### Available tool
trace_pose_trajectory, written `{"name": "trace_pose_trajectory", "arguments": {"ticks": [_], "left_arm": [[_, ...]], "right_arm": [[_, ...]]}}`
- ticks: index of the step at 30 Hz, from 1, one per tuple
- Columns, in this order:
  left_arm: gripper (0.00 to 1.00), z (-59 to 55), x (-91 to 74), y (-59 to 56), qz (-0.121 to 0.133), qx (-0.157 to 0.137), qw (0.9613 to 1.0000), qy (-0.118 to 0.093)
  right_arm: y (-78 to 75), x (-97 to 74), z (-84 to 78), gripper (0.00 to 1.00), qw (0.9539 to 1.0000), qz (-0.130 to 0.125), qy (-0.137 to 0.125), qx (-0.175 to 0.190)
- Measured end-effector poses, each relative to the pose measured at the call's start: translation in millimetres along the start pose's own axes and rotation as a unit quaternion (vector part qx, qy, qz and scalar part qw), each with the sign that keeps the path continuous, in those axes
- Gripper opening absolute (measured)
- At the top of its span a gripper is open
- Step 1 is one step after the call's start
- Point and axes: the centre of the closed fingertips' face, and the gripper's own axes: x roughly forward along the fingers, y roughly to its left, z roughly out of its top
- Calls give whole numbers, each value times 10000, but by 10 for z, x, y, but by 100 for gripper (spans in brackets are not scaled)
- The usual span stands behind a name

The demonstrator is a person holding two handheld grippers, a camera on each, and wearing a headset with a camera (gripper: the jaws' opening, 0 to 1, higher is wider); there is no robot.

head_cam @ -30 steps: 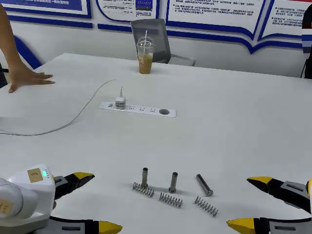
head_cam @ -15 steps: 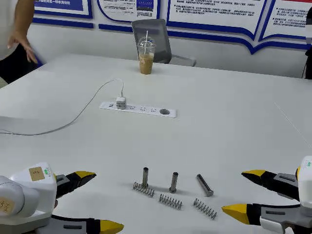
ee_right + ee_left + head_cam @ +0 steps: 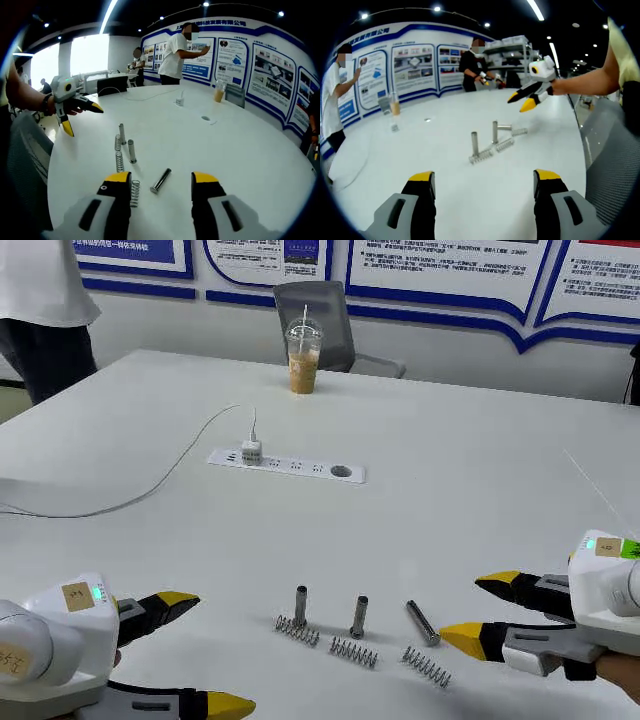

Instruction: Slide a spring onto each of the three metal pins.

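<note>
Two metal pins (image 3: 300, 606) (image 3: 359, 616) stand upright on the white table, and a third pin (image 3: 421, 622) lies flat to their right. Three springs (image 3: 297, 630) (image 3: 352, 651) (image 3: 426, 665) lie loose just in front of them. My right gripper (image 3: 470, 608) is open, its yellow tips just right of the lying pin (image 3: 161, 180), which shows between its jaws (image 3: 161, 177). My left gripper (image 3: 205, 653) is open at the near left, well apart from the pins (image 3: 475, 143); nothing sits between its jaws (image 3: 485, 176).
A white power strip (image 3: 287, 464) with a plugged charger and a cable (image 3: 150, 490) lies mid-table. An iced drink cup (image 3: 303, 357) stands at the far edge before a grey chair (image 3: 315, 310). A person (image 3: 45, 300) stands at the far left.
My right gripper has come in leftward and up toward the lying pin. The person at the far left has lifted a hand off the table and stepped back. My left gripper has barely moved.
</note>
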Motion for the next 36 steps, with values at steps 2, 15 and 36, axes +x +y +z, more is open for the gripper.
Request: {"name": "trace_pose_trajectory", "arguments": {"ticks": [2, 15, 36], "left_arm": [[82, -1, 1, -3, -5, 5, 10000, 2], [80, -28, -4, -2, -12, 2, 10000, 44], [79, -58, 28, -21, -51, -17, 10000, 73]], "right_arm": [[-38, 46, 8, 48, 10000, -51, 48, 19], [-166, 295, -35, 38, 9982, -306, 462, 242], [-148, 678, -227, 20, 9889, -593, 1145, 732]]}}
